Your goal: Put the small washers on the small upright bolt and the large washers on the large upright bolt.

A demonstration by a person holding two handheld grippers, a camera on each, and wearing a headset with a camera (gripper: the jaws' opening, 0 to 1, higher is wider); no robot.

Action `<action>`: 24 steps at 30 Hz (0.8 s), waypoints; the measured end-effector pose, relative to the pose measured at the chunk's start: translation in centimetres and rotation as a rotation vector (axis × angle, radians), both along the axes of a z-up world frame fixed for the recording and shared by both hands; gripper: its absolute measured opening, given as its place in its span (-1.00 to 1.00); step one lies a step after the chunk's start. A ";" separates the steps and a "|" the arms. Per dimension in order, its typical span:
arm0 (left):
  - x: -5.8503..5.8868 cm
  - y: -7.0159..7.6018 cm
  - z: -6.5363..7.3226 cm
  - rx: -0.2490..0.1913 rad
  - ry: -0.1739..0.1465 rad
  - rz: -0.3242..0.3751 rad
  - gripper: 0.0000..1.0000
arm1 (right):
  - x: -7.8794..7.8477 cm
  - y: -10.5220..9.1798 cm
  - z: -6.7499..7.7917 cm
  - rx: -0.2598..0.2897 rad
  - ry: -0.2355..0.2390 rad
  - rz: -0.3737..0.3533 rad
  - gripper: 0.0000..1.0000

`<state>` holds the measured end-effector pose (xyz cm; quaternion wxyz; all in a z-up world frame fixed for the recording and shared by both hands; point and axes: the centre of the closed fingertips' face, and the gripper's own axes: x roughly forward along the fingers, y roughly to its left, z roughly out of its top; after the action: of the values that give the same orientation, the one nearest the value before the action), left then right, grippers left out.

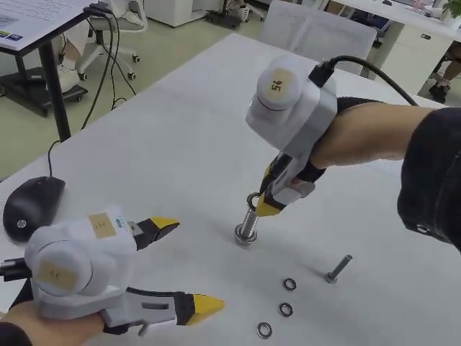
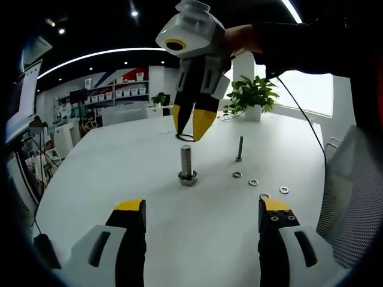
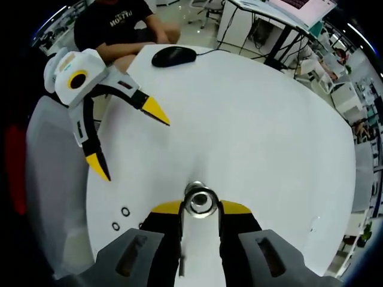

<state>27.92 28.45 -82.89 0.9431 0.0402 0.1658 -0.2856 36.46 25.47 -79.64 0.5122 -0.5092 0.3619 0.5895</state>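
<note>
The large upright bolt (image 1: 246, 225) stands mid-table, with washers stacked at its base. My right gripper (image 1: 261, 207) is shut on a large washer (image 1: 253, 201) right over the bolt's top. In the left gripper view that washer (image 2: 187, 137) hangs just above the bolt (image 2: 187, 162). In the right gripper view the ring (image 3: 200, 200) sits between the shut jaws. The small bolt (image 1: 338, 268) stands to the right. Three small washers (image 1: 286, 309) lie on the table near it. My left gripper (image 1: 191, 267) stays open and empty at the lower left.
A black mouse (image 1: 32, 205) lies at the table's left edge. A mesh chair (image 1: 317, 32) stands at the far side, and a desk (image 1: 43, 21) with cables at the far left. A potted plant (image 2: 254, 95) sits at the far end in the left gripper view.
</note>
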 end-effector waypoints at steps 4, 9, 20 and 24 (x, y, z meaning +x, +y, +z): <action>-0.1 0.1 -0.1 0.000 0.002 0.001 0.52 | -0.2 0.1 -0.3 -0.012 0.004 0.004 -0.53; -0.1 0.2 -0.1 0.000 0.003 0.003 0.52 | -0.4 0.1 -0.6 -0.024 0.008 0.009 -0.53; -0.2 0.2 -0.2 -0.002 0.011 0.004 0.52 | -0.4 -0.1 -1.4 -0.046 0.023 0.013 -0.53; -0.1 0.1 -0.2 -0.002 0.012 0.003 0.51 | -0.1 -0.2 -1.7 -0.052 0.026 0.012 -0.53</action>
<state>27.83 28.53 -83.09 0.9424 0.0374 0.1714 -0.2848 36.32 25.31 -81.34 0.4905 -0.5167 0.3808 0.5894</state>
